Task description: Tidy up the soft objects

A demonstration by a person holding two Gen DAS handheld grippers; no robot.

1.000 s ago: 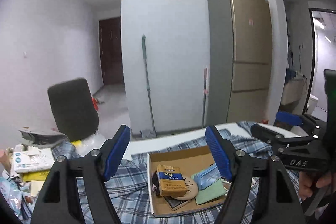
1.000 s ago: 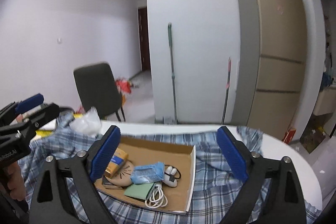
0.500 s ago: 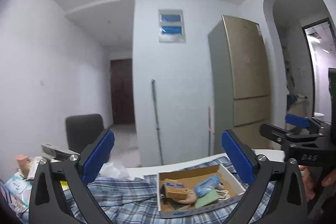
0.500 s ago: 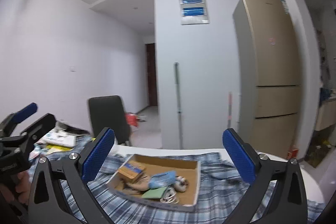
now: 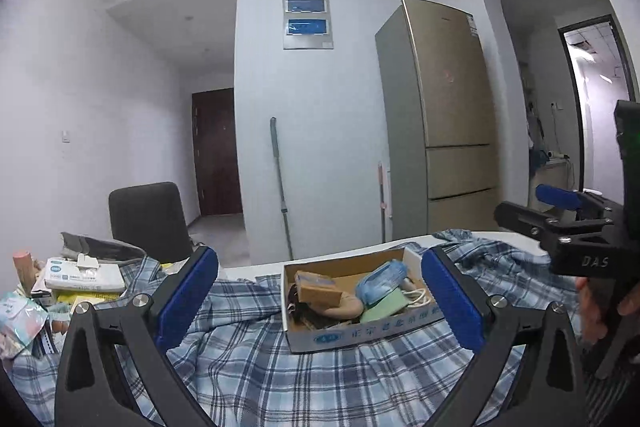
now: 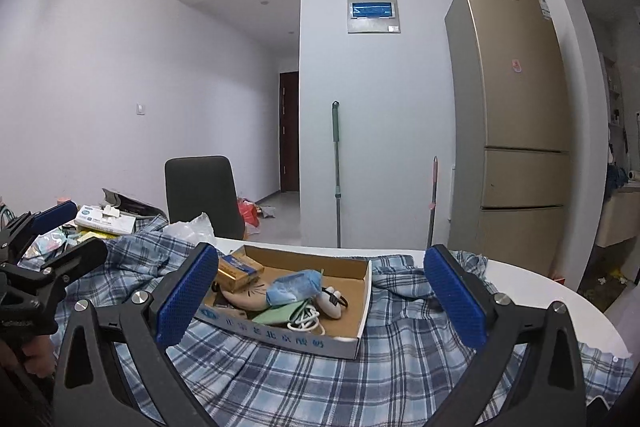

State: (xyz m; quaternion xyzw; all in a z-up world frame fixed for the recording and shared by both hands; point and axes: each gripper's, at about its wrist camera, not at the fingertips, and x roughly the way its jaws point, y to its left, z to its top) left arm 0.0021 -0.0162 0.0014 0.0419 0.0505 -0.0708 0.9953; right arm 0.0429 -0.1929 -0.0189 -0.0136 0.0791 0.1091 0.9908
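Observation:
A blue plaid cloth (image 5: pixel 260 367) (image 6: pixel 400 367) lies rumpled over the white table. On it sits a shallow cardboard box (image 5: pixel 344 337) (image 6: pixel 280 331). Inside are a light-blue mask pack (image 5: pixel 380 277) (image 6: pixel 294 285), a green flat piece (image 5: pixel 384 309) (image 6: pixel 276 315), a tan carton (image 5: pixel 318 287) (image 6: pixel 236 273), a beige pad (image 6: pixel 244 301) and a white cable (image 6: pixel 306 321). My left gripper (image 5: pixel 320 291) and my right gripper (image 6: pixel 322 289) hover short of the box, both open and empty. Each one frames the box between its blue pads.
A heap of packets and papers (image 5: pixel 80 273) crowds the table's left end, with a dark chair (image 5: pixel 148 219) behind it. The table's rounded bare edge (image 6: pixel 552 299) shows at the right. A fridge (image 6: pixel 516 131) and mop handles (image 6: pixel 336 171) stand against the far wall.
Both grippers have sunk and levelled out, so the box is seen from a flatter angle. The jaws of both have spread wider.

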